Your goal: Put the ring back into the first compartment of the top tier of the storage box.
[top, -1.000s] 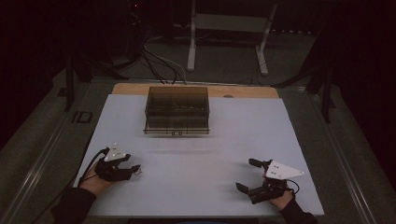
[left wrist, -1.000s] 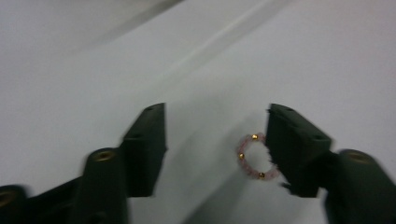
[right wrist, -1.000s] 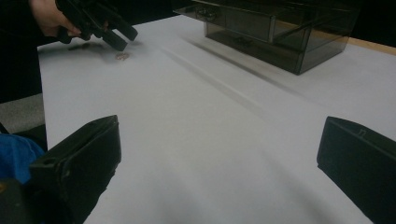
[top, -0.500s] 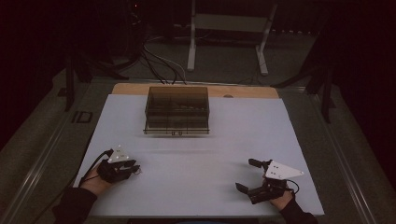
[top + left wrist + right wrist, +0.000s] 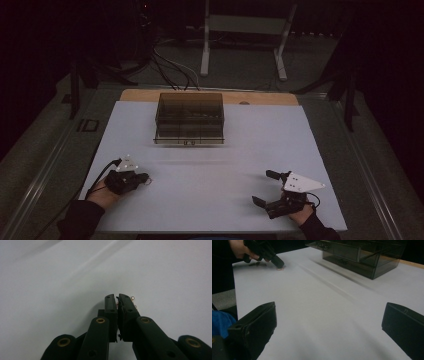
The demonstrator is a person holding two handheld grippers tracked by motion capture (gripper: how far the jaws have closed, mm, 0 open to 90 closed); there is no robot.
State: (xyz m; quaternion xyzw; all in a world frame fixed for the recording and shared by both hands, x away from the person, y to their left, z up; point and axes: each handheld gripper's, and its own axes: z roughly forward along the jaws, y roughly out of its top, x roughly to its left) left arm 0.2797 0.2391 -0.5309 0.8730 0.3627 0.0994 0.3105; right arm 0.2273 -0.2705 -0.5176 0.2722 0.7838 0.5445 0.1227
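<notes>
My left gripper [image 5: 145, 177] rests at the near left of the white table sheet [image 5: 220, 165], its tips down on the surface. In the left gripper view its jaws [image 5: 118, 297] stand pressed together on a small pale pinkish beaded piece [image 5: 133, 298] that pokes out beside the tips. The right gripper view shows that piece [image 5: 280, 269] lying on the sheet under the left gripper's tips [image 5: 279, 264]. My right gripper [image 5: 263, 187] sits at the near right, open wide [image 5: 329, 322], with nothing between its jaws.
A dark see-through plastic box with small drawers [image 5: 189, 118] stands at the middle back of the sheet [image 5: 362, 255]. A wooden table edge [image 5: 260, 97] shows behind it. Beyond lie cables and a white stand's legs [image 5: 205, 55] on the floor.
The left gripper has shifted slightly and tipped its jaws down onto the sheet. The right gripper has stayed where it was, still open.
</notes>
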